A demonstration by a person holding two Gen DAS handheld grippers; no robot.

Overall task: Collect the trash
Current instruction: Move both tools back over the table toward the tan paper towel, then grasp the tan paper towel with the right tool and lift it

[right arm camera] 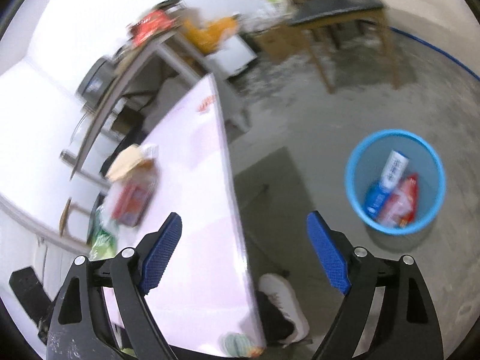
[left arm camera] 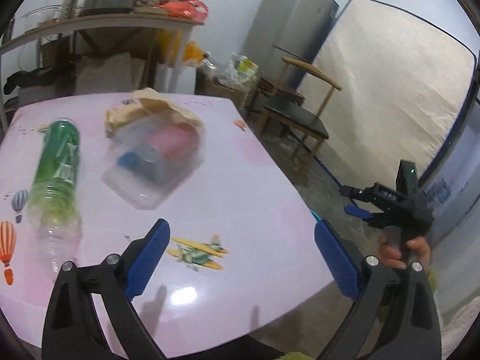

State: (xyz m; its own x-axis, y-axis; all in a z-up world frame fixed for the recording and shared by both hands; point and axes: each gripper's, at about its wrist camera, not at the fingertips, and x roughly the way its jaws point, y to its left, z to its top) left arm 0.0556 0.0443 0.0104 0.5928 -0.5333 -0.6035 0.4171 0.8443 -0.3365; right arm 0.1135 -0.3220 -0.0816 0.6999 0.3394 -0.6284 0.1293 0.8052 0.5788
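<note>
We hover the left claw [left arm camera: 241, 256], spread and empty, by the table's [left arm camera: 240, 180] near edge; the bottle [left arm camera: 55, 180] lies ahead-left, lengthwise toward us.

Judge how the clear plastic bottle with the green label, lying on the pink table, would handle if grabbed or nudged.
The clear plastic bottle with the green label looks empty, so probably light. It lies on its side on the glossy pink table, so a nudge would likely roll it. Its thin ribbed wall may buckle under a firm squeeze.
</note>
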